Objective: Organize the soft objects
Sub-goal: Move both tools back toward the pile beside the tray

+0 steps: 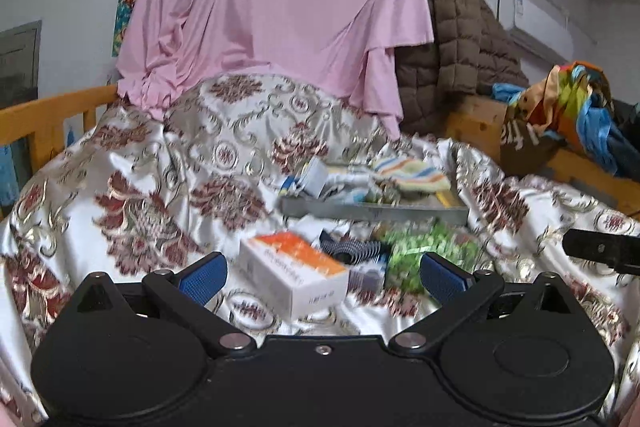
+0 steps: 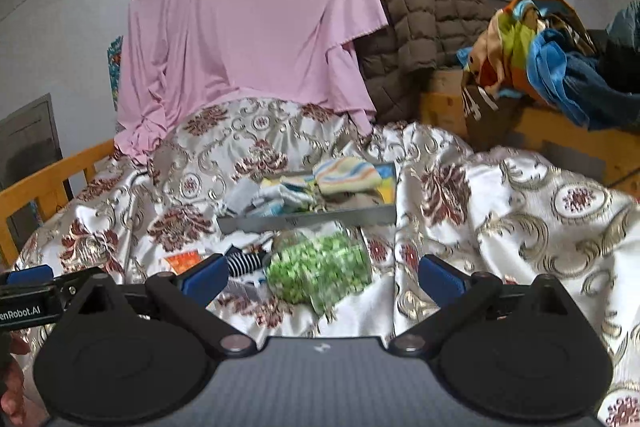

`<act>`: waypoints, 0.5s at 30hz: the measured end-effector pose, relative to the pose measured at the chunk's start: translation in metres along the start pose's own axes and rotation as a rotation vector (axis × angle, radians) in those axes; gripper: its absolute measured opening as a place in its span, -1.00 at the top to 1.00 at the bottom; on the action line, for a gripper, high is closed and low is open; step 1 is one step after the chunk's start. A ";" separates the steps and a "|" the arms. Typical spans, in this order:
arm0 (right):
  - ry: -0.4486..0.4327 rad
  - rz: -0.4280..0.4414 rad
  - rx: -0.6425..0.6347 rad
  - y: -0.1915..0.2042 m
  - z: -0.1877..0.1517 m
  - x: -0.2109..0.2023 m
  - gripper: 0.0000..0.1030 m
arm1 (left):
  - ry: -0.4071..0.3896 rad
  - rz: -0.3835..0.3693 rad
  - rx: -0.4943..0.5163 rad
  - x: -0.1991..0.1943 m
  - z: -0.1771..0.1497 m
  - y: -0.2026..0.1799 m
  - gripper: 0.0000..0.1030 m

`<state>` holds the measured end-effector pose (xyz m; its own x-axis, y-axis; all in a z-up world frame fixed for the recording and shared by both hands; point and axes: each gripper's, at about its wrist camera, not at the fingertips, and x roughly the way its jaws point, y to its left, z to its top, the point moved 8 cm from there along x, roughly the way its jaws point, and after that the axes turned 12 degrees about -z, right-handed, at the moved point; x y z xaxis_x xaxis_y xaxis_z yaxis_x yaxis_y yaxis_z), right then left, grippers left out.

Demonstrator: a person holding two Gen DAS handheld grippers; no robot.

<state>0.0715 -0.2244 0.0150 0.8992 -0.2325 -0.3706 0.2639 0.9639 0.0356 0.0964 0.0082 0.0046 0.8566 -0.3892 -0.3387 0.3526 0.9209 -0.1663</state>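
A: Where did things stand on the bed?

B: Both tools hung over the patterned bedspread [image 1: 120, 179], and neither had anything in it. The left gripper [image 1: 322, 273] had its jaws spread wide and empty; the right gripper [image 2: 322, 275] was the same, released with nothing between its fingers.

A: And the soft things?

B: A gray tray [image 2: 360, 217] lay further up the bed with a striped cloth [image 2: 346, 177] and other small fabric pieces already heaped in it. Just in front of the tray lay a green bundle [image 2: 320, 267], blurred, so I couldn't say what it was. A dark striped sock [image 1: 352, 251] lay beside it, next to a white and orange box [image 1: 296, 275].

A: So which step was it?

B: I judged it a reach for the next piece, part-way through the sorting. The right gripper sat nearest the green bundle, so it would need to descend over it, close on a fold, and carry it to the tray. The box looked rigid and likely should stay.
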 end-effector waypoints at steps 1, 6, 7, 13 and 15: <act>0.008 -0.001 -0.004 0.001 -0.003 0.001 -1.00 | 0.011 0.006 0.003 0.001 -0.002 0.001 -0.99; 0.046 -0.002 -0.032 0.004 -0.020 0.007 -1.00 | 0.064 0.041 0.023 0.007 -0.015 0.003 -0.99; 0.052 -0.002 -0.037 0.005 -0.023 0.007 -1.00 | 0.075 0.043 0.020 0.008 -0.017 0.004 -0.99; 0.077 0.005 -0.060 0.008 -0.032 0.012 -1.00 | 0.102 0.057 0.011 0.011 -0.023 0.006 -0.99; 0.089 0.005 -0.064 0.009 -0.035 0.015 -1.00 | 0.115 0.064 0.004 0.013 -0.024 0.007 -0.99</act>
<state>0.0751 -0.2146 -0.0230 0.8651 -0.2176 -0.4519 0.2338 0.9721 -0.0205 0.1006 0.0089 -0.0233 0.8288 -0.3292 -0.4524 0.3001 0.9440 -0.1372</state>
